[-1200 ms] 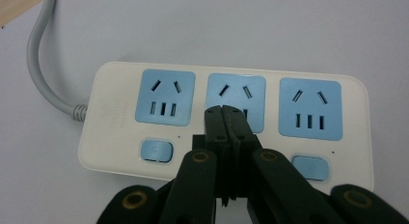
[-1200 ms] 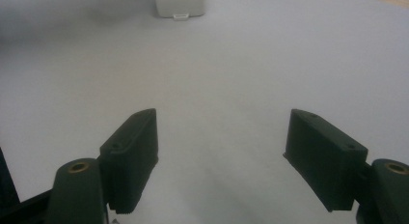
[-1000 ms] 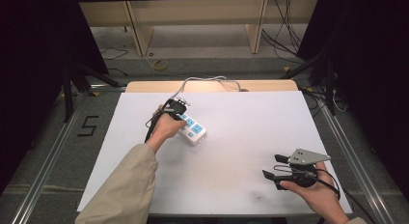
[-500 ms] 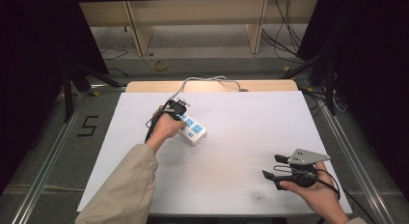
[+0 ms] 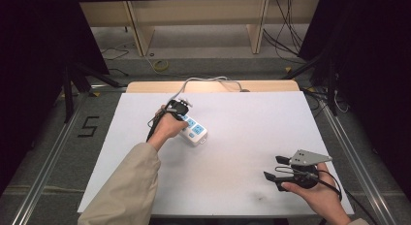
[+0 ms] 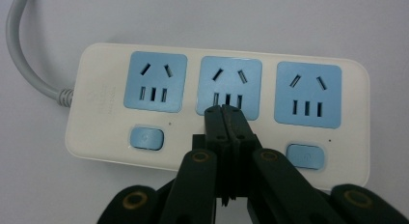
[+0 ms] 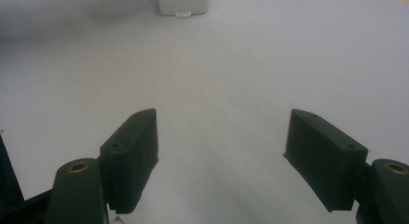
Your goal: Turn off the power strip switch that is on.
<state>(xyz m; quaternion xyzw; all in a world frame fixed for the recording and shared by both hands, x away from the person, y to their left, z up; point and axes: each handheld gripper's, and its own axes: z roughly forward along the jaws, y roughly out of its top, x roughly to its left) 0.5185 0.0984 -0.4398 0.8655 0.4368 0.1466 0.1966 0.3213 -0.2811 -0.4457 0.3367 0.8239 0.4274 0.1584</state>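
Power strip (image 5: 193, 130) lies a bit left of table centre in the high view, long axis running from about 10 o'clock to 4 o'clock, its grey cable (image 5: 206, 81) leaving the far end and curling off the table's far edge at 12. White body, three blue sockets in a row, a blue switch under each of the outer sockets — the middle socket's switch spot is hidden behind the jaws.

In the left gripper view the strip (image 6: 217, 105) lies crosswise, cable (image 6: 24, 55) exiting at 9 o'clock. Left gripper (image 6: 226, 119) has its jaws pressed together, nothing between them, tips right at the lower edge of the middle socket (image 6: 230, 81). Contact or just above — cannot tell. Left switch (image 6: 147, 138) sits at 8 o'clock from the tips, right switch (image 6: 304, 156) at 4 o'clock. Judgement: the closed tips work as a poker, and the likely target is the middle switch directly under them; the move is a short push straight down, no sideways travel needed.

Left gripper (image 5: 175, 108) in the high view sits over the strip's far half, hand wrapped round it.

Right gripper (image 5: 281, 172) rests well apart, near the table's 5 o'clock corner, jaws spread wide and empty. From its own view the gripper (image 7: 222, 151) faces bare white table (image 7: 241, 64), the strip's end (image 7: 182, 3) far off at 12. Left hand is clearly the nearer one — right looks idle.
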